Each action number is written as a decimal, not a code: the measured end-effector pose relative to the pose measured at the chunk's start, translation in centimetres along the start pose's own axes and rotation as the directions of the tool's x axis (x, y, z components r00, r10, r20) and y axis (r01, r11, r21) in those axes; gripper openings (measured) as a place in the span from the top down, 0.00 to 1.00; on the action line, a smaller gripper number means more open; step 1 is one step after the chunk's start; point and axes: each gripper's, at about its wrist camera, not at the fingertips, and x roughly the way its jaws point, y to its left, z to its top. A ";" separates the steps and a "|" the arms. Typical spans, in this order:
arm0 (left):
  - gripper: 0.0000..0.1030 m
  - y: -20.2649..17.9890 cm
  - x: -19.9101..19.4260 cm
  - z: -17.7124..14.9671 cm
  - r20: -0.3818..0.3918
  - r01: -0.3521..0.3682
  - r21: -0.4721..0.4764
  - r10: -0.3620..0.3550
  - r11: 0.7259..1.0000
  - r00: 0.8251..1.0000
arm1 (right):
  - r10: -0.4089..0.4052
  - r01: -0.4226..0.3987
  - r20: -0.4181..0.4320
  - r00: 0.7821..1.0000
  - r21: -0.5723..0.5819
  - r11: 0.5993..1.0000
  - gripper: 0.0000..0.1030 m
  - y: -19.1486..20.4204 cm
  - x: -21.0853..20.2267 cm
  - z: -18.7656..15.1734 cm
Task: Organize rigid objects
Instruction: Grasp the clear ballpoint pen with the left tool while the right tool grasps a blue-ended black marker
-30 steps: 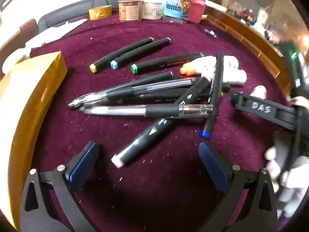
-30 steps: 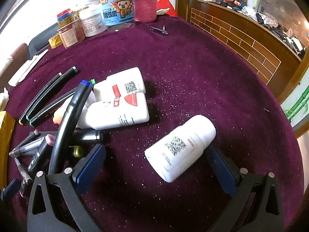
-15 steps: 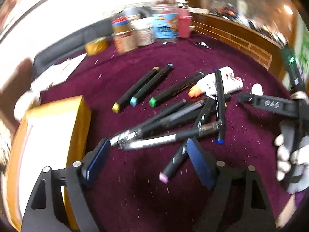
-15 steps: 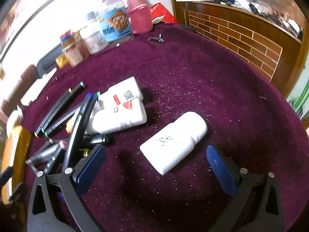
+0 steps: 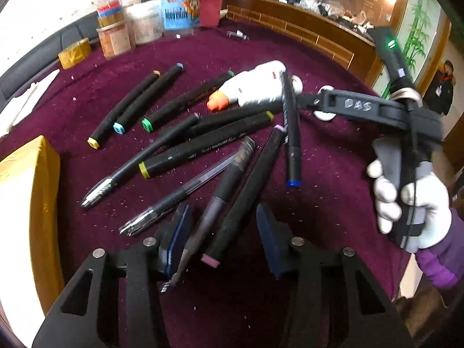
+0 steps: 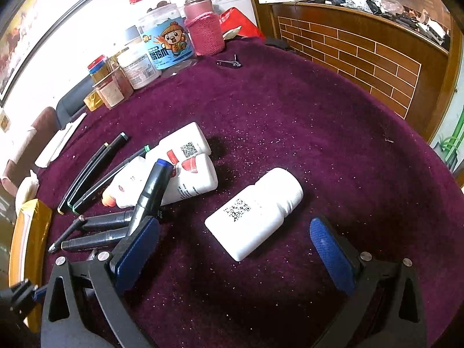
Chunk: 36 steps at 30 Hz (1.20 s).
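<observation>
Several black markers and pens lie in a heap on the purple cloth [image 5: 333, 179]. My left gripper [image 5: 222, 217] hangs over the near end of the heap, its jaws closing. A pink-capped marker [image 5: 246, 194] and a grey pen [image 5: 211, 217] lie between the pads; a gap shows beside the right pad. In the right wrist view my right gripper [image 6: 233, 226] stands open around a white bottle [image 6: 255, 211] that lies on its side, touched by neither pad. Two more white bottles [image 6: 197, 174] and an orange-capped one [image 6: 124, 185] lie to its left.
A gold box [image 5: 26, 188] stands at the left edge. Jars [image 5: 179, 8] and a pink-sleeved bottle [image 6: 204, 33] stand at the back, with a nail clipper [image 6: 229, 63] near them. A gloved hand [image 5: 411, 203] holds the right gripper. A wooden counter [image 6: 362, 55] runs along the right.
The left gripper's jaws have narrowed and it has rolled and come over the pink-capped marker and a pen. The right gripper shifted a little; the white bottle stays between its fingers.
</observation>
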 end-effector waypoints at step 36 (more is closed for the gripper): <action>0.74 -2.8 1.4 -2.3 -0.020 0.009 -0.091 -0.011 0.996 1.000 | 0.105 -0.108 0.039 0.994 0.100 0.989 0.01 -2.0 -0.5 0.0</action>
